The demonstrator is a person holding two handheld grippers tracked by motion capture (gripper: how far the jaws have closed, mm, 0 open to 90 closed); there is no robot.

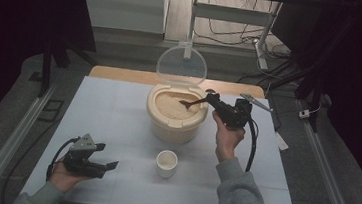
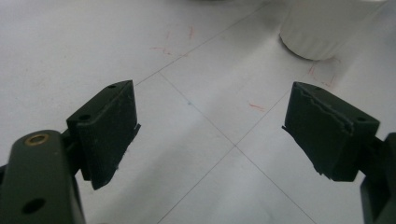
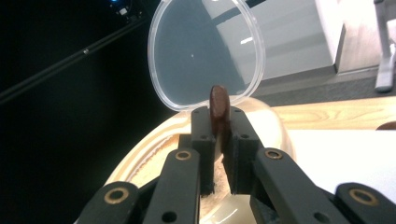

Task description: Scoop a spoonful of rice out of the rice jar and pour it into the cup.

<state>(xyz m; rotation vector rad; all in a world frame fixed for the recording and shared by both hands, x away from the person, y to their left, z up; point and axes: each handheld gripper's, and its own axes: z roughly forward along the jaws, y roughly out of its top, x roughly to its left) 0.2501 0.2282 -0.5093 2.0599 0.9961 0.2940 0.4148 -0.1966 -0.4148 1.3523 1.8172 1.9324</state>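
Here, on the pale desk (image 1: 117,116), a cream rice bin (image 1: 175,124) stands near the far middle, its clear round lid (image 1: 182,65) hinged up and back, upright behind the opening. The bin is filled with pale rice (image 1: 171,103). The right tool (image 1: 212,101) is held above the bin's right rim, angled leftward and down toward the grain; jaws narrow, clamped on the handle of a dark brown spoon (image 1: 191,103). The spoon reaches out ahead of the tool, its bowl over the rice near the middle of the opening, at or just on the grain surface; contact cannot be told from the high view. In the right gripper view the spoon (image 3: 217,105) stands edge-on between the two black jaws of the right tool (image 3: 219,149), its end rising above them, the clear lid (image 3: 205,51) directly beyond and the cream bin rim (image 3: 144,149) below. The left tool (image 1: 110,166) rests low at the near left of the desk, well apart from the bin, pointing right toward a small white cup (image 1: 166,163) that stands in front of the bin, apart from both tools. In the left gripper view the left tool (image 2: 210,128) has jaws spread wide, nothing between them, bare desk (image 2: 93,46) beneath, and the base of the white cup (image 2: 322,32) at the upper right
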